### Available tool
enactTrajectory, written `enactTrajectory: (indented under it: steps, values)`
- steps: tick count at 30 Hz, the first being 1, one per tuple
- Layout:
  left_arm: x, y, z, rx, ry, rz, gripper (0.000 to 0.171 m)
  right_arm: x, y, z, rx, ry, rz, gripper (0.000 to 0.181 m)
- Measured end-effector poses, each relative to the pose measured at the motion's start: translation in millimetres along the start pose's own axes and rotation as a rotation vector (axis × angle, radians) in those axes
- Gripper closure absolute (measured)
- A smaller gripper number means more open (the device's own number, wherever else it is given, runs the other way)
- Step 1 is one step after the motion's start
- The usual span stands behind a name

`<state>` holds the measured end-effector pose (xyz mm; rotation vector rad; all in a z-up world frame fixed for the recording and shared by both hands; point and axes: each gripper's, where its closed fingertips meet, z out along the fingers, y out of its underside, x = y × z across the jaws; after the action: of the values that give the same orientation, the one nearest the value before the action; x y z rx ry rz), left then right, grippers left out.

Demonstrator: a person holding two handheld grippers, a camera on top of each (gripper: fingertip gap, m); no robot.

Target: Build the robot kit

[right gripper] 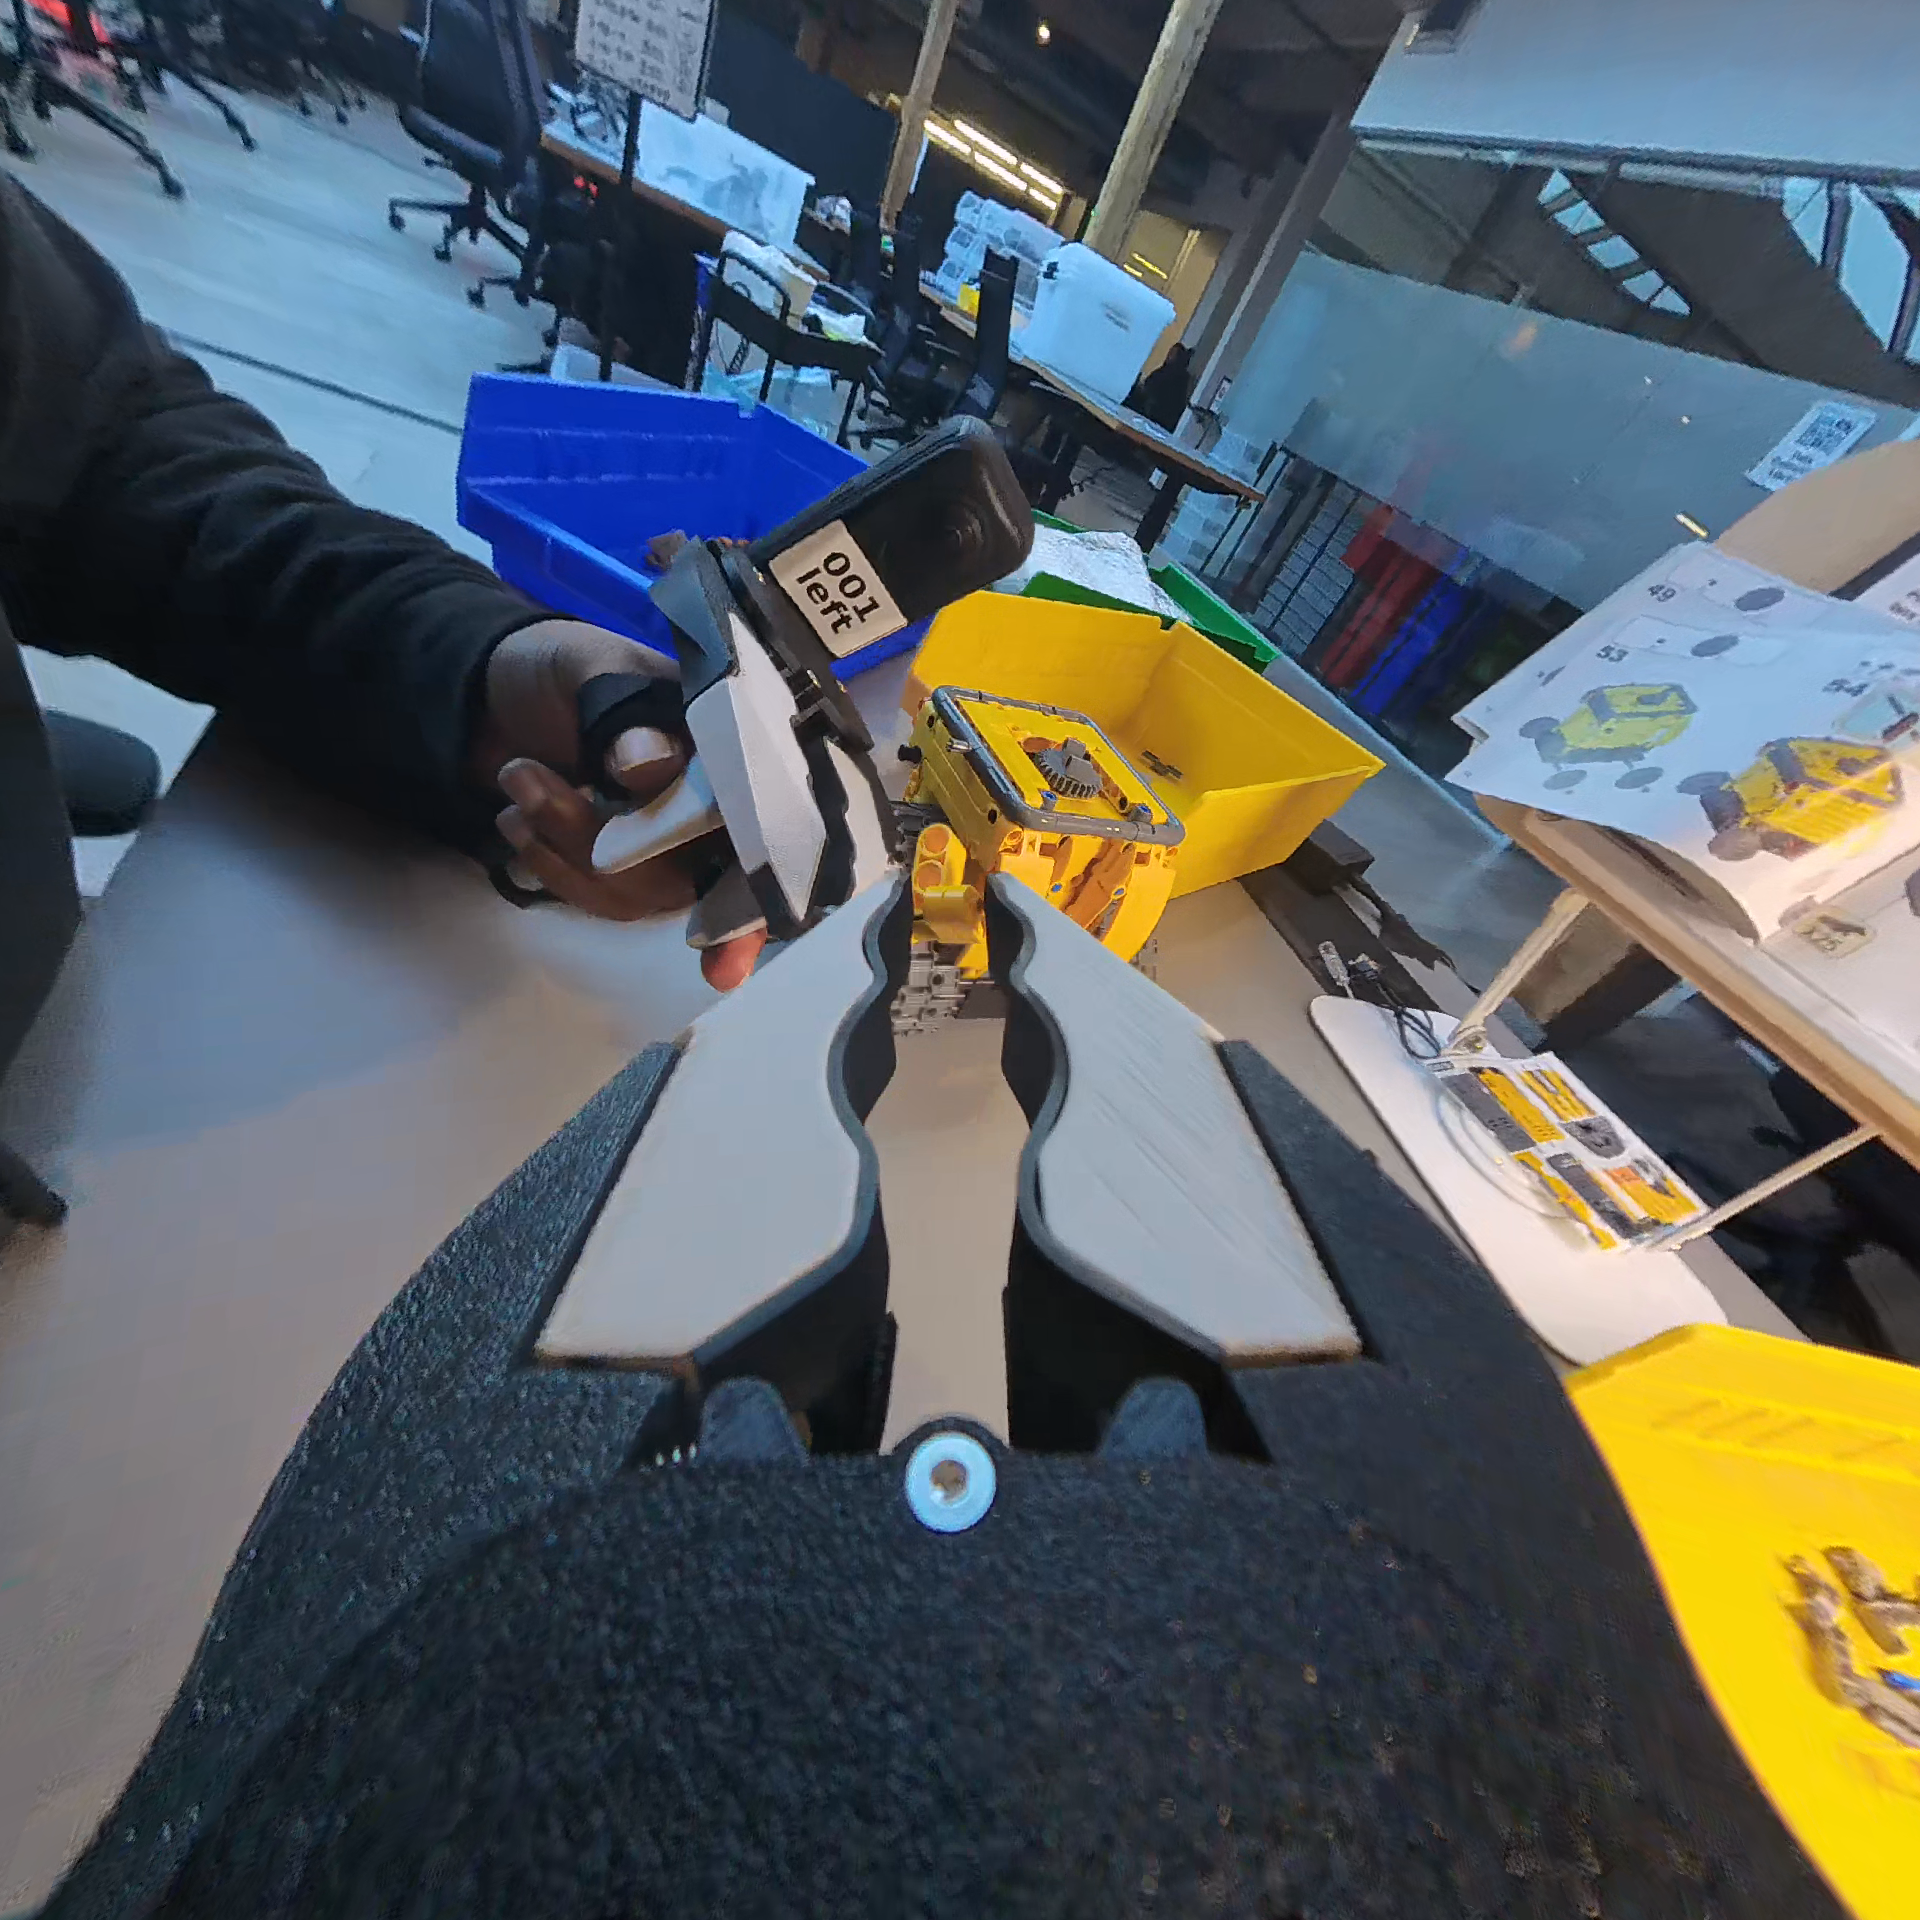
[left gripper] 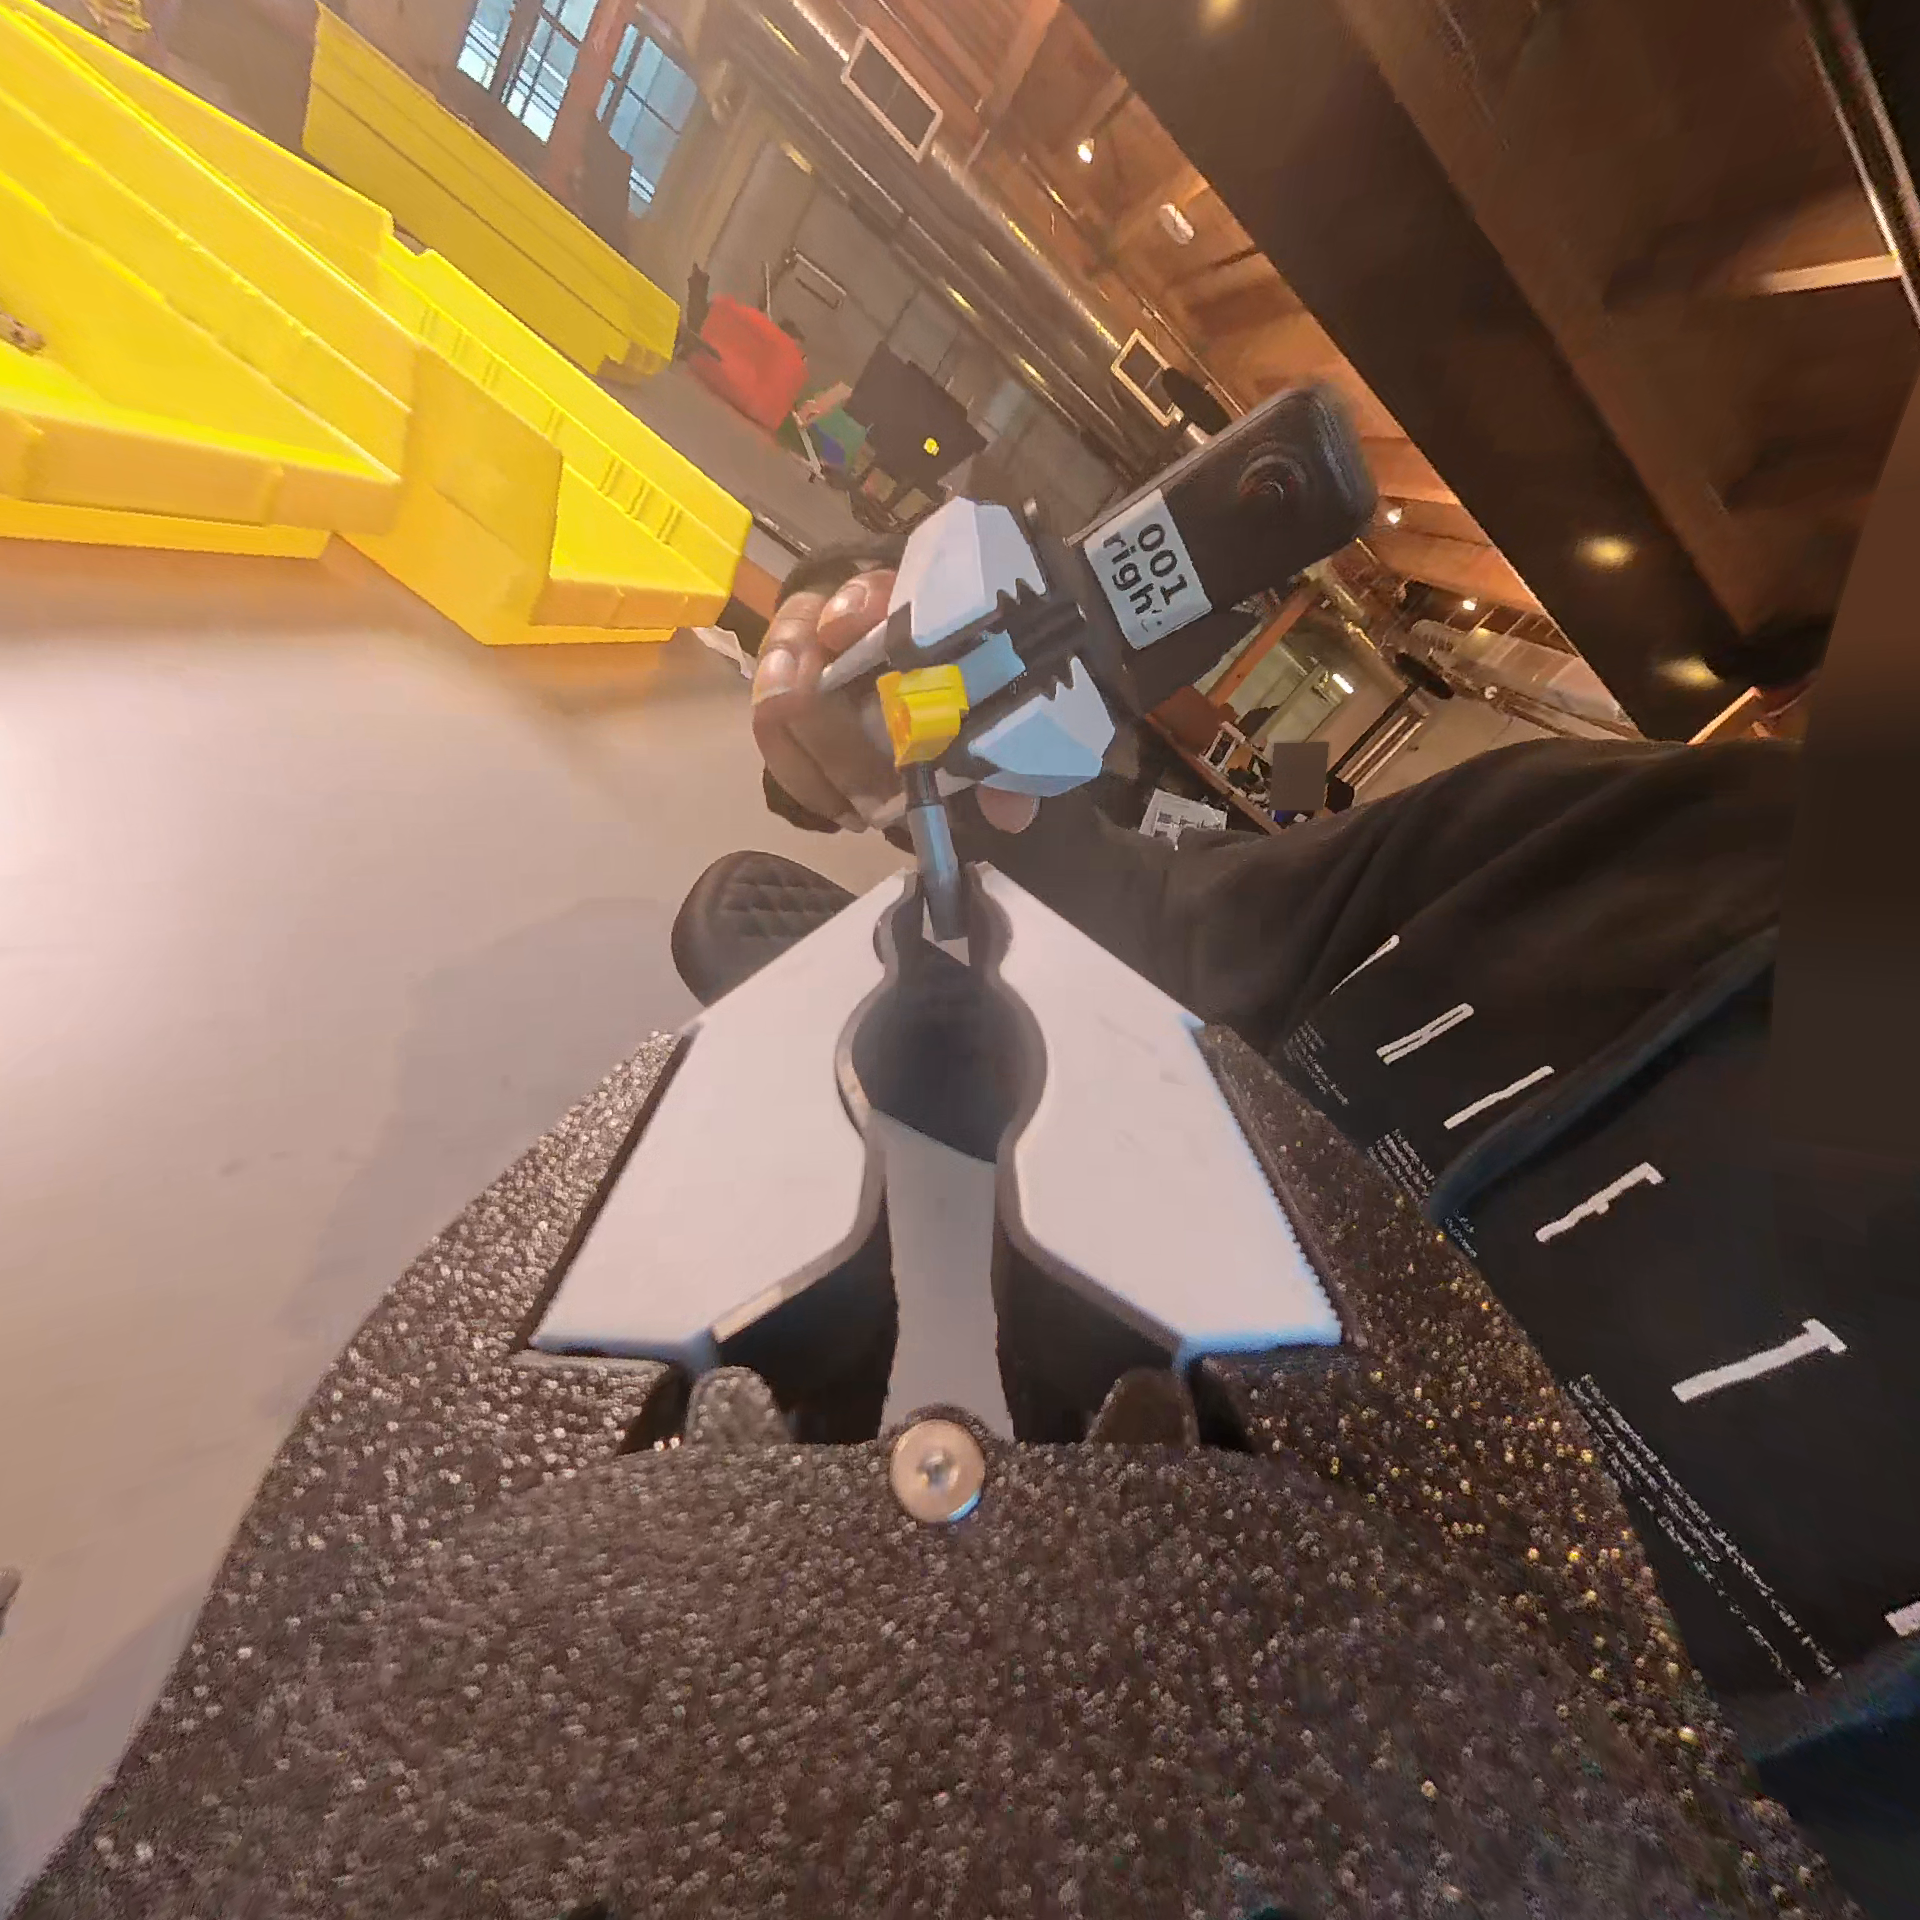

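Warm orange cast in left wrist view; ceiling spotlights (left gripper: 1605,549) glaring above and right of claw, daylit windows (left gripper: 582,88) far upper left. Cooler, bluish daylight in right wrist view; strip lights (right gripper: 992,156) bright beyond claw. Strong fisheye bending at edges. Foreground housing soft; yellow bin (right gripper: 1787,1538) at lower right blurred. Soft shadows on tabletop (right gripper: 260,1039).

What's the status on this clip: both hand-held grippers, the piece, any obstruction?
Left hand-held gripper shut on grey axle. Right hand-held gripper shut on yellow connector brick atop that axle. Yellow brick vehicle close behind. Nothing between.
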<state>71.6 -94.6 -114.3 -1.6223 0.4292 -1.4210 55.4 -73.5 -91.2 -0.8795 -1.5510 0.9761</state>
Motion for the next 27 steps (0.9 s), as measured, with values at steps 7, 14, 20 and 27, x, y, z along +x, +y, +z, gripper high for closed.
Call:
enactTrajectory:
  steps: [7, 14, 20, 27]
  values:
    - [-2.1, -4.3, -3.0, 0.028, -0.03, 0.005, 0.165, 6.1, 1.9, 4.4, 0.086, 0.02, 0.152, 0.171]
    - [2.6, 1.9, 0.0, -0.007, -0.03, 0.047, 0.164, 1.2, 6.3, 9.6, 0.091, -0.002, 0.161, 0.174]
    - [2.6, 5.0, 1.3, -0.03, -0.056, 0.109, 0.165, -1.9, 5.1, 8.7, 0.117, -0.05, 0.245, 0.174]
    - [1.9, 6.7, 1.0, -0.044, -0.063, 0.141, 0.166, -3.8, 6.3, 8.0, 0.107, -0.063, 0.255, 0.174]
